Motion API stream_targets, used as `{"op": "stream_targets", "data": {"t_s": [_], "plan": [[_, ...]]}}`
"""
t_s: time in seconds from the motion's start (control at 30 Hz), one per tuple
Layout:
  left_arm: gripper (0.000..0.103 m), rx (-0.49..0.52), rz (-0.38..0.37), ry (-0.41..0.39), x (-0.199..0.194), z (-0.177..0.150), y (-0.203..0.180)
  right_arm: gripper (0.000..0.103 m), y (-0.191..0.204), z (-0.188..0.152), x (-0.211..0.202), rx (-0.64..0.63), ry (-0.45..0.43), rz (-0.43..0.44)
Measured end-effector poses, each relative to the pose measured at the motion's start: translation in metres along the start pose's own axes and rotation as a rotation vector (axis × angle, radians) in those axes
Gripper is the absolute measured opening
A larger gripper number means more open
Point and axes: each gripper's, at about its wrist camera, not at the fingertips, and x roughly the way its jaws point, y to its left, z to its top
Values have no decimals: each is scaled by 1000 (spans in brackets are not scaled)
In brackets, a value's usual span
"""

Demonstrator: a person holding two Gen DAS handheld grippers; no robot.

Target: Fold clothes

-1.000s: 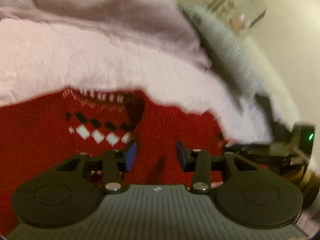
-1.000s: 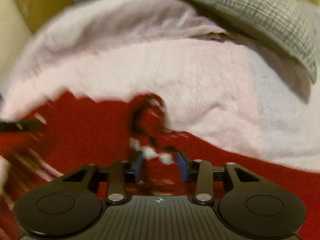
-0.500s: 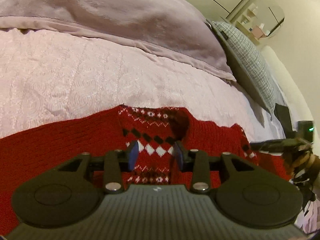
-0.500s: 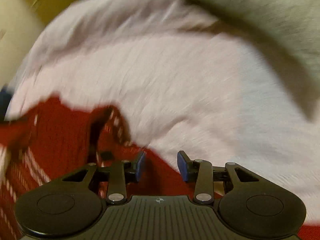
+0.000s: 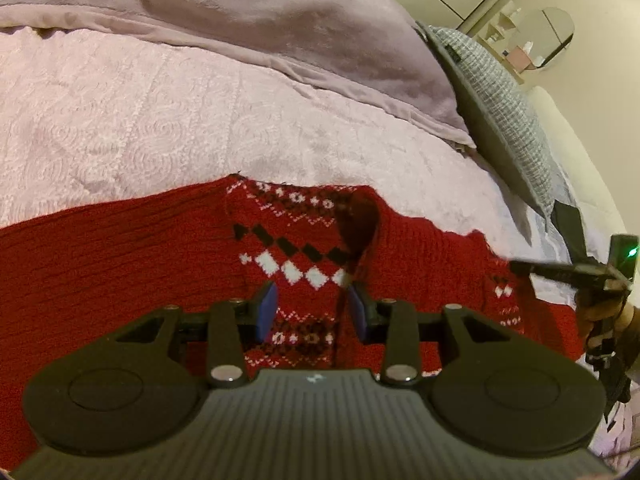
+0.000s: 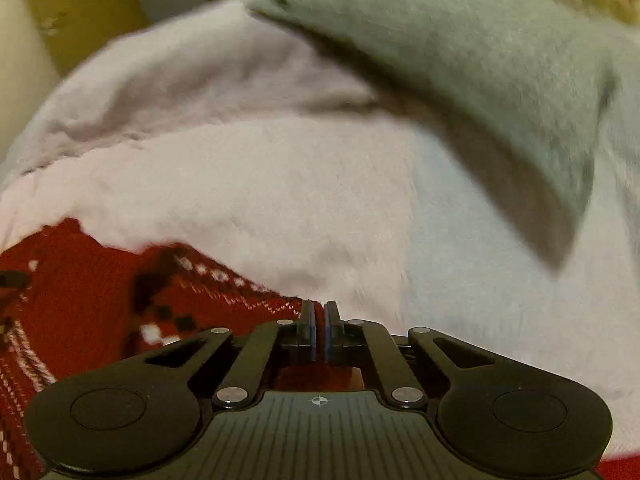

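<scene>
Right tongs (image 6: 319, 334) tight on sweater (image 6: 100, 300) edge

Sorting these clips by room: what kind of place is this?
Most likely a bedroom: a red sweater lies on a bed's pink quilted cover, with a grey checked pillow at its head.

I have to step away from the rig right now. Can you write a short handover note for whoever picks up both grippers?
Left gripper: open, low over the patterned middle of the red sweater, holding nothing.
Right gripper: shut on the sweater's far edge, red knit pinched between its pads.
The sweater lies spread on the pink bedspread, with a grey pillow off to the side.
Done: one edge gripped; no finished fold is visible.
Left: probably close the left gripper on the knit, then carry the folds over and flatten them.
</scene>
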Motion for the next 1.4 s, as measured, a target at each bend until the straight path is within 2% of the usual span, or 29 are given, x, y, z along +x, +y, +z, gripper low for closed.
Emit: {"op": "stream_targets", "data": {"t_s": [0.07,0.17,0.2,0.23,0.3,0.33,0.37,0.43,0.5,0.57,0.6,0.63,0.67,0.7,0.77,0.9,0.97,1.0,1.03,1.07,1.1,1.13,1.2,1.3,1.4], "plan": [[33,5,12,-2,1,-1,-1,2,10,-10,15,-48,20,-55],[33,2,21,-19,-6,-2,-4,4,14,-7,16,5,2,-89],[33,1,24,-24,-8,-2,-5,9,13,-5,14,44,4,-94],[33,0,21,-31,-12,-3,-6,25,17,-6,3,65,-31,-129],[33,14,19,-40,-20,-7,-11,45,23,-9,-18,106,-102,-202],[33,23,12,-39,-23,-10,-14,46,32,-11,-32,107,-143,-238],[33,23,4,-36,-25,-14,-17,46,40,-12,-41,117,-170,-229],[33,1,-13,-26,-26,-22,-20,46,55,-23,-55,187,-171,-65],[33,-39,-33,-18,-24,-31,-21,46,69,-39,-51,281,-85,157],[33,-82,-48,-3,-19,-38,-21,46,85,-57,-39,348,-17,288],[32,-95,-44,5,-15,-42,-22,46,94,-66,-30,357,20,307],[31,-90,-38,12,-10,-46,-24,44,102,-71,-22,351,42,295],[26,-82,-31,19,-5,-49,-26,32,106,-74,-19,334,44,254],[22,-70,-19,17,-3,-51,-29,4,110,-76,-16,317,45,213],[21,-45,7,10,0,-55,-36,4,111,-75,-25,295,-3,115],[21,-77,30,-14,-13,-62,-34,5,116,-69,-30,294,-50,50],[23,-95,41,-27,-20,-66,-32,14,124,-66,-34,282,-62,34],[23,-100,52,-39,-29,-67,-28,24,128,-65,-36,275,-69,27],[23,-105,65,-52,-39,-68,-23,39,132,-64,-37,269,-75,19],[24,-110,77,-65,-49,-69,-17,48,136,-62,-39,263,-81,11],[24,-137,106,-86,-62,-69,-4,65,140,-61,-41,257,-87,3],[26,-169,139,-109,-76,-69,12,68,146,-62,-40,242,-77,-38],[31,-233,204,-155,-104,-69,43,68,157,-64,-32,229,-3,-117],[41,-329,302,-224,-145,-69,89,68,161,-71,-41,322,-23,-45],[43,-432,414,-305,-187,-68,142,68,172,-73,-50,368,-19,-73]]}}
